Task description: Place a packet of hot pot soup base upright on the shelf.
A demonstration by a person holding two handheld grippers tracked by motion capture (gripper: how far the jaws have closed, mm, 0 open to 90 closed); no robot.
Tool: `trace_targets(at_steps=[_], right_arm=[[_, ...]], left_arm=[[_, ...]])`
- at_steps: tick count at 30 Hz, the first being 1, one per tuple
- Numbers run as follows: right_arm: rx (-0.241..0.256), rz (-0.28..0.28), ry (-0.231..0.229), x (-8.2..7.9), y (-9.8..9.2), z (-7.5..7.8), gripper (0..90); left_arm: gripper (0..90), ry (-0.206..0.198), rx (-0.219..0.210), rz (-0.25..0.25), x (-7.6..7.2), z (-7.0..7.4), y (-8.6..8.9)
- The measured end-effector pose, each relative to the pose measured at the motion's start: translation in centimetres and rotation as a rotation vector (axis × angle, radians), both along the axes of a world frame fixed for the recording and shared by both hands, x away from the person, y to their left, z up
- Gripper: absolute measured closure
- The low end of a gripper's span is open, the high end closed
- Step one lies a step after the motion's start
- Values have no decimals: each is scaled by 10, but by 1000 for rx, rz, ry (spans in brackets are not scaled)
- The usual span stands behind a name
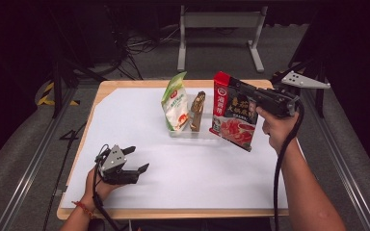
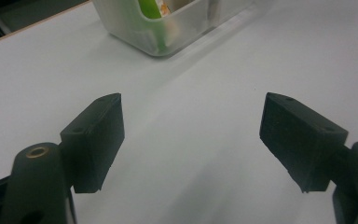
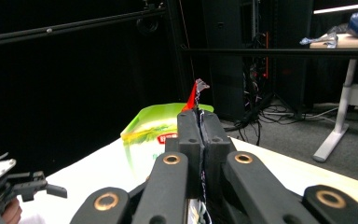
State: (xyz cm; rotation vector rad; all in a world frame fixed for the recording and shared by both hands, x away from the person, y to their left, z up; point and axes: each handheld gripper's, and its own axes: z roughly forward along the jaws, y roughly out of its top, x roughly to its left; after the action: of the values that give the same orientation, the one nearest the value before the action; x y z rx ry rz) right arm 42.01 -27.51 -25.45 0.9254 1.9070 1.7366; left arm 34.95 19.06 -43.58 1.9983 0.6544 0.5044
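From the high view I see a wooden bench (image 1: 103,91) covered by a white sheet, standing on grey carpet with cables and a metal frame in the dark room behind. My right gripper (image 1: 243,94) is clenched on the top edge of a red and black pouch (image 1: 233,118), which hangs lifted at the bench's far right, just beside a clear bin (image 1: 185,132) holding a green and white bag (image 1: 175,103) and a brown packet (image 1: 197,111). The pouch shows red at its top and a picture of red food low down. My left gripper (image 1: 137,160) rests released near the bench's front left, well apart from the pouch. In the left gripper view the jaws stand wide apart over the white sheet, with the clear bin (image 2: 168,32) ahead. In the right gripper view my jaws are pressed together on the pouch's thin edge (image 3: 195,95), its red corner sticking up beyond them, the green and white bag (image 3: 151,135) behind and the left gripper (image 3: 32,186) at lower left.
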Motion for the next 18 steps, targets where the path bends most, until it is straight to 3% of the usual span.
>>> trace_targets(at_steps=[18], right_arm=[[-24, -80, 3, 40, 22, 1, 890]], left_arm=[[234, -2, -7, -8, 0, 0, 2]])
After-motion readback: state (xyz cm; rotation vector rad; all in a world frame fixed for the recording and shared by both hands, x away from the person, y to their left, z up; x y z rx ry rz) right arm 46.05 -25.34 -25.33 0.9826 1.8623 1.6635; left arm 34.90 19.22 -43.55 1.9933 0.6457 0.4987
